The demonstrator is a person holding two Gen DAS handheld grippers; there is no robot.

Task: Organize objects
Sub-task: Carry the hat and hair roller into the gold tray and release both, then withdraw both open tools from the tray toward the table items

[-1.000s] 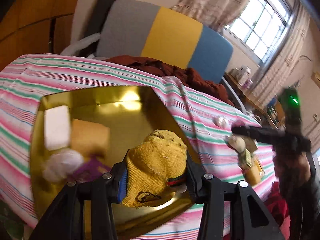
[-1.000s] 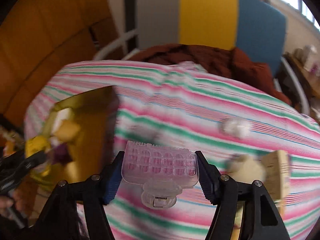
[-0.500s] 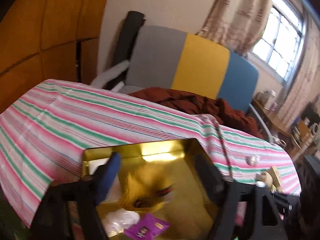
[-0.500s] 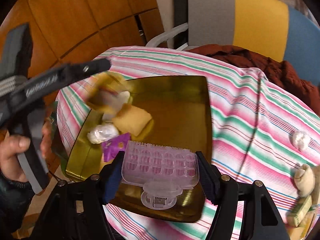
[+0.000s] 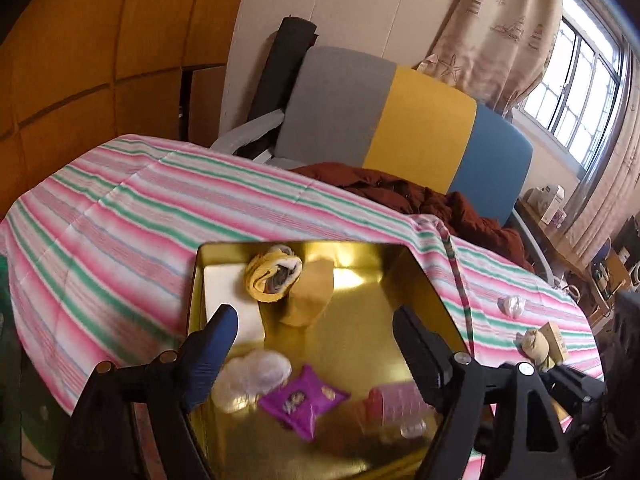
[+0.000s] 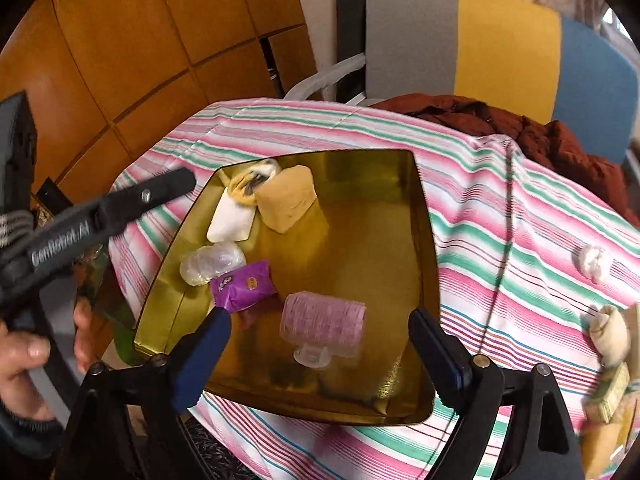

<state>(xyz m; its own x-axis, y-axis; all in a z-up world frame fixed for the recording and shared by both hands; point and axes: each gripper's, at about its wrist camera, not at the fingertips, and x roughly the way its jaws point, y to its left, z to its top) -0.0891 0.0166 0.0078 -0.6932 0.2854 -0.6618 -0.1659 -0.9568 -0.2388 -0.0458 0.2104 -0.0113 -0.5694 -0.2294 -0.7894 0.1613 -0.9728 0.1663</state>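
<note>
Both tools are hanging spread and empty over the shiny gold square tin tray (image 6: 424,216) on the striped-cloth bench (image 6: 500,216).

From left in the right wrist view: the left tool (image 6: 176,184) is sitting unclenched at the tray's left edge; the white rectangular block (image 6: 230,220), rolled yellow knitted sock (image 6: 246,188), tan sponge wedge (image 6: 288,200), clear crinkled plastic wad (image 6: 212,262), purple snack packet (image 6: 244,286) and clear pink plastic ridged clip (image 6: 322,322) are lying inside the tray; the right tool (image 6: 320,344) is gaping just above the clip.

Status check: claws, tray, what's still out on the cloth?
Both claws open, empty: left, right. Pink clip in gold tray. White wad still outside.
</note>
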